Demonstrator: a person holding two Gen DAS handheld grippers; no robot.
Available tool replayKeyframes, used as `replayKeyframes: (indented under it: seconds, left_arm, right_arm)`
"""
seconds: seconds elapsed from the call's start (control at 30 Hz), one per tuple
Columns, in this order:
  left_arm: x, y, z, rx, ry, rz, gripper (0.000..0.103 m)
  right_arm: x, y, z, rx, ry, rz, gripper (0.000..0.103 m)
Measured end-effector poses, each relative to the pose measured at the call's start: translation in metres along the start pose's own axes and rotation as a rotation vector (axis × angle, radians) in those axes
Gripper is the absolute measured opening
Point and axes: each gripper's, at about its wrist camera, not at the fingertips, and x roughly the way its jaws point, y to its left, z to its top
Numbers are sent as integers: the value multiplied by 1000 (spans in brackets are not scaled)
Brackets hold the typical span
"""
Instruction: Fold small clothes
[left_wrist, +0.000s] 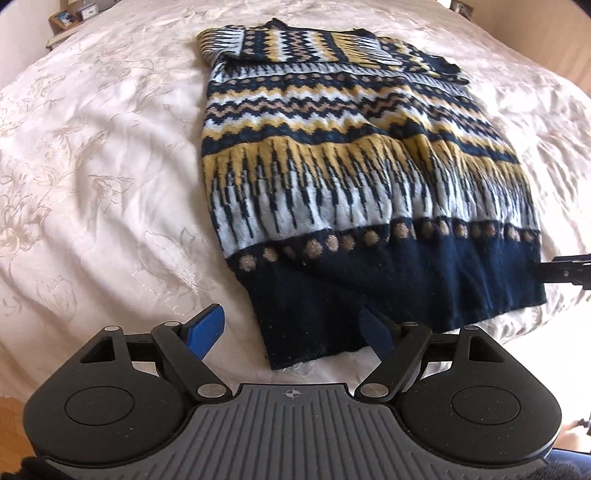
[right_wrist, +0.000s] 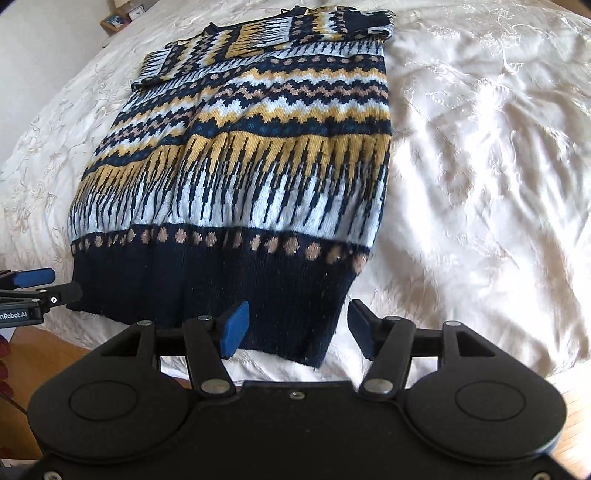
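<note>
A knitted sweater (left_wrist: 340, 162) in navy, yellow, pale blue and tan lies flat on the bed, sleeves folded in across the top, navy hem nearest me. It also shows in the right wrist view (right_wrist: 251, 162). My left gripper (left_wrist: 295, 332) is open, its blue fingers either side of the hem's left corner, just above it. My right gripper (right_wrist: 295, 326) is open, its fingers straddling the hem's right corner. The right gripper's tip shows in the left wrist view (left_wrist: 565, 271) beside the hem; the left gripper shows in the right wrist view (right_wrist: 33, 284).
The cream embroidered bedspread (left_wrist: 103, 177) covers the bed, wrinkled on the right (right_wrist: 480, 166). A picture frame (left_wrist: 61, 18) stands on a shelf at the far left. Wooden floor (right_wrist: 44, 347) shows below the bed's near edge.
</note>
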Motion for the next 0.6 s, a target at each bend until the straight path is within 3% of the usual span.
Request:
replayKeyframes:
  seconds: [0.27,0.43,0.5,0.6]
  left_arm:
    - [11,-9,10,39,-32,12,80]
    - [35,-14,15,52,23,4,82]
    - [44,-13,15,37,42,4,91]
    - [54,-8,15,-4,58,-4,94]
  right_arm:
    - [4,-1,2,-15,-33,17,64]
    - [23,-5,10,-28,15,15,69]
    - [31,-7,12,-23,36,21,70]
    - [41,-8,16,-43,65,23,71]
